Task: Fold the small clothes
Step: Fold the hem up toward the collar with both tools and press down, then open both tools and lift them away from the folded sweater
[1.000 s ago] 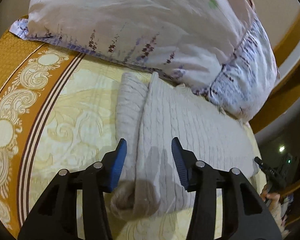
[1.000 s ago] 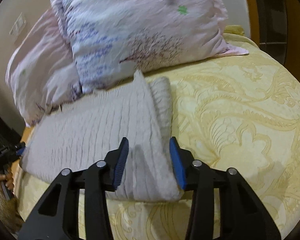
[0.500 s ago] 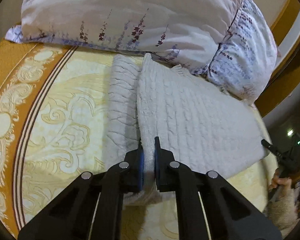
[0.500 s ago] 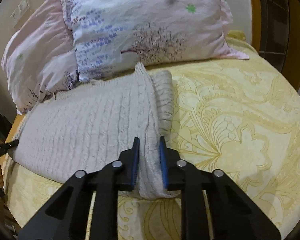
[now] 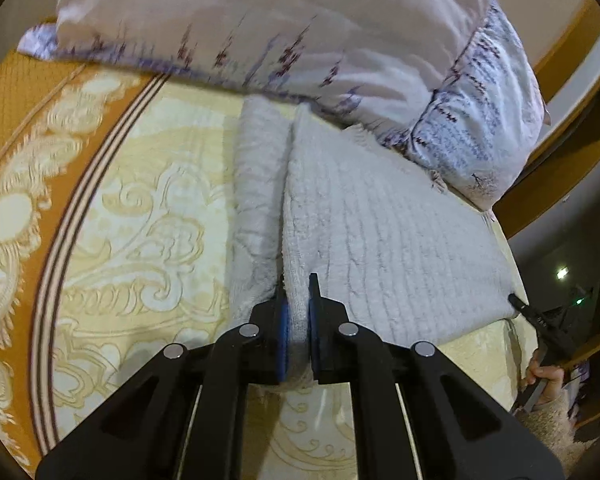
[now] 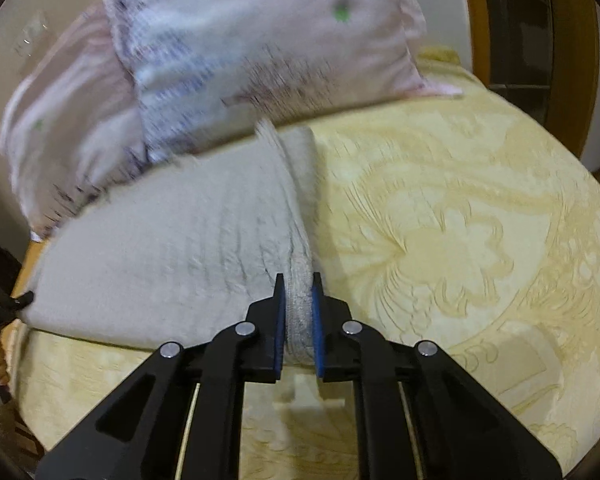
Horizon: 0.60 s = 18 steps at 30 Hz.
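A light grey cable-knit sweater (image 5: pixel 380 240) lies partly folded on a yellow patterned bedspread (image 5: pixel 140 220), a sleeve (image 5: pixel 256 184) folded along its side. My left gripper (image 5: pixel 296 292) is shut on the sweater's near corner, knit bunched between the blue pads. In the right wrist view the same sweater (image 6: pixel 172 236) spreads to the left, and my right gripper (image 6: pixel 298 292) is shut on its other near corner. Both corners are lifted slightly off the bed.
Two floral pillows (image 5: pixel 300 32) (image 6: pixel 260 40) lean at the head of the bed, touching the sweater's far edge. A wooden bed frame (image 5: pixel 560 184) runs along the side. An orange border (image 5: pixel 16 120) edges the bedspread. A wooden door frame (image 6: pixel 572 40) stands at the right.
Both grippers closed from open onto the sweater's near corners. Since then they have lifted the corners a little; the views are blurred with motion.
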### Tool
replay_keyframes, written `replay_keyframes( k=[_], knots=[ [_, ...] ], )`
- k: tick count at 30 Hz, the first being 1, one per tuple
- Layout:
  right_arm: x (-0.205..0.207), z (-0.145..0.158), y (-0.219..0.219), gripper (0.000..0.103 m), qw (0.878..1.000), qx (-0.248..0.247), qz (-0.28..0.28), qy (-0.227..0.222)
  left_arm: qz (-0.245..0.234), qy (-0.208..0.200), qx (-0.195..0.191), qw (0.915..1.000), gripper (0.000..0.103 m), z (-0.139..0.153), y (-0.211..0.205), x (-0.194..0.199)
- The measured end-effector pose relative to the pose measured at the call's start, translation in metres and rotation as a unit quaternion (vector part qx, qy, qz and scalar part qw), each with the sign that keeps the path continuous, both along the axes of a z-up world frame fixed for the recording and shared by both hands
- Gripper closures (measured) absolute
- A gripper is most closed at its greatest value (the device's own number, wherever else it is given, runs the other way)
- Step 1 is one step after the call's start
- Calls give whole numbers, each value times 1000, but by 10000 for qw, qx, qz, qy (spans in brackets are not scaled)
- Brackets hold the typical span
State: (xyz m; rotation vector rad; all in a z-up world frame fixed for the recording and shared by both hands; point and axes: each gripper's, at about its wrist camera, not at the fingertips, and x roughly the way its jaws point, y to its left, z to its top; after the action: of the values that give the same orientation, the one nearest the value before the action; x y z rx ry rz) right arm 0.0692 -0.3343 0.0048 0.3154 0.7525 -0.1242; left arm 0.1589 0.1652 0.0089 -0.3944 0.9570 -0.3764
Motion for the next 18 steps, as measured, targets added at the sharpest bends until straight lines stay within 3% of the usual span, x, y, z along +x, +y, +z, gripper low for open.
replay_keyframes(
  k=[5,8,9,11,12,13,16,18],
  knots=[
    [6,5,10,83,9995,-297,52,112,-18,-52,44,10000,95,0,-3,-2],
    [7,15,3,68,10000,-28,-5,-17,-28,-93,-8,10000,93,4,-4,-4],
    [7,21,2,62,9999,31,-17,-111,-31,-110,-34,9999,87,6,-3,-4],
    [10,35,4,57,9993,147,81,-336,29,-202,-117,9997,66,13,0,-6],
    [13,39,6,53,9988,217,167,-401,99,-282,-197,9994,50,18,4,-7],
    [17,43,9,50,9980,323,282,-464,163,-343,-222,9990,40,22,6,-7],
    [35,47,20,46,9932,777,676,-539,360,-390,-308,9981,35,30,16,-1],
    [49,46,37,46,9923,770,865,-443,450,-193,-462,9977,34,26,21,11]
  ],
)
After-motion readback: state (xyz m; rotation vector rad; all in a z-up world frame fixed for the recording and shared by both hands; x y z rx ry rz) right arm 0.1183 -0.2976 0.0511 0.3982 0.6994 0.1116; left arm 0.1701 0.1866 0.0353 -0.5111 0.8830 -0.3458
